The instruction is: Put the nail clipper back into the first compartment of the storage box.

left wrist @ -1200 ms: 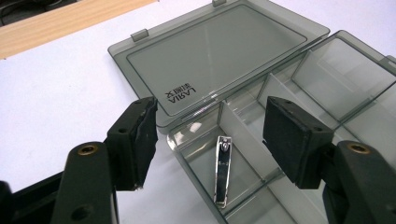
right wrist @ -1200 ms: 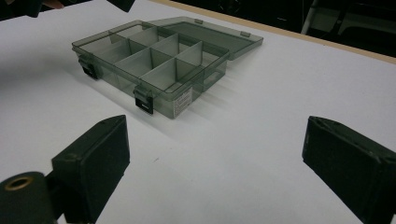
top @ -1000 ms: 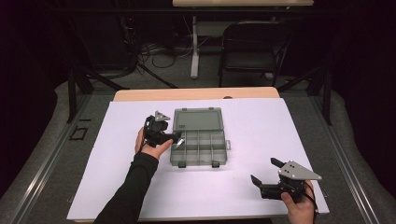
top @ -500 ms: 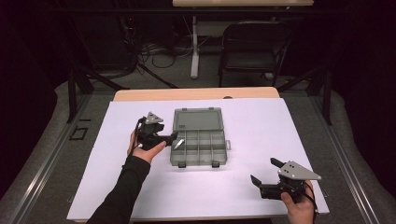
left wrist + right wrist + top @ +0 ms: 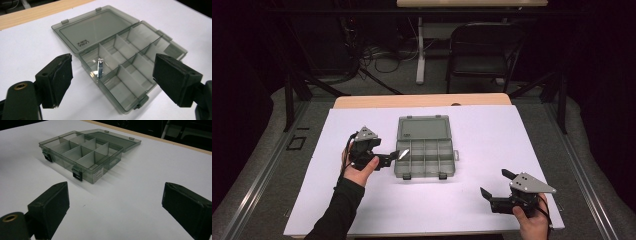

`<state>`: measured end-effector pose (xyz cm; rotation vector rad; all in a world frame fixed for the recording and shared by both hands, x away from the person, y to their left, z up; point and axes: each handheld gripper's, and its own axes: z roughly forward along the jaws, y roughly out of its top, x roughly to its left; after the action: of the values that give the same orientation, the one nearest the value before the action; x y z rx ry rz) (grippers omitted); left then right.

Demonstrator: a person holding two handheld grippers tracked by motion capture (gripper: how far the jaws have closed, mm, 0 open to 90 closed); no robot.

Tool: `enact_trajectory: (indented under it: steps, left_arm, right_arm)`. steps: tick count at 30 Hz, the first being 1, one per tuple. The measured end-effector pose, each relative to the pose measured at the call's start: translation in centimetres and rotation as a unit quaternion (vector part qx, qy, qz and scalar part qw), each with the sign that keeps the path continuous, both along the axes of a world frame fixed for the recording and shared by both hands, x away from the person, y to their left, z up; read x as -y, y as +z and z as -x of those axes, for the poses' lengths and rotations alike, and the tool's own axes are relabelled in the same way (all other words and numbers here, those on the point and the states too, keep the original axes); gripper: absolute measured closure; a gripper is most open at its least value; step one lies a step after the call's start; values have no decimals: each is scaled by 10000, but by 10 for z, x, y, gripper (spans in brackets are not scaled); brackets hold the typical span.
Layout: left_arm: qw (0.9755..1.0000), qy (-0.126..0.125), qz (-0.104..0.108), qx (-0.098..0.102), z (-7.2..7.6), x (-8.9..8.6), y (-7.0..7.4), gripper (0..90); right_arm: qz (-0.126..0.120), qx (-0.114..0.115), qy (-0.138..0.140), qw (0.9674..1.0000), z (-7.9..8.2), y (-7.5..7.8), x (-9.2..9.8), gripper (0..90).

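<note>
Since a second ago the left gripper has drawn back from the box toward the table's left side, and it now sits just beside the box's left wall with its jaws spread wide and nothing between them. At the middle of the white table lies the smoky-grey compartment box, its lid folded flat open on the far side. A small metal nail clipper leans upright in the compartment nearest that gripper, against a divider, as the left gripper view shows. The other compartments look bare. Two dark latches hang on the near wall of the box. Well apart, near the table's front right corner, the right gripper rests in the person's hand, jaws likewise wide apart and holding nothing, pointed toward the box.
</note>
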<state>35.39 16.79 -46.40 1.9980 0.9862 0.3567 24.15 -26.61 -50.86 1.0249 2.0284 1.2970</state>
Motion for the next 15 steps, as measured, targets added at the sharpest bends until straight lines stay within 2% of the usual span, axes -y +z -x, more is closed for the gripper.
enact_trajectory:
  steps: [4, 6, 10, 15]
  left_arm:
    - [9999, 12, 107, 70, 9, -5, 3, 152]
    - [9999, -33, 86, 105, 13, -8, 4, 147]
    - [9997, -100, 161, 119, 21, -13, 1, 108]
    - [9997, -151, 43, 171, 33, -17, -5, 84]
  right_arm:
    - [-2, 0, 1, 10000, 0, 0, 0, 74]
    - [-5, -3, -6, 10000, 0, 0, 1, 74]
    - [-14, 14, -2, 10000, 0, 1, 0, 74]
    - [-35, 3, -12, 10000, 1, 2, 0, 74]
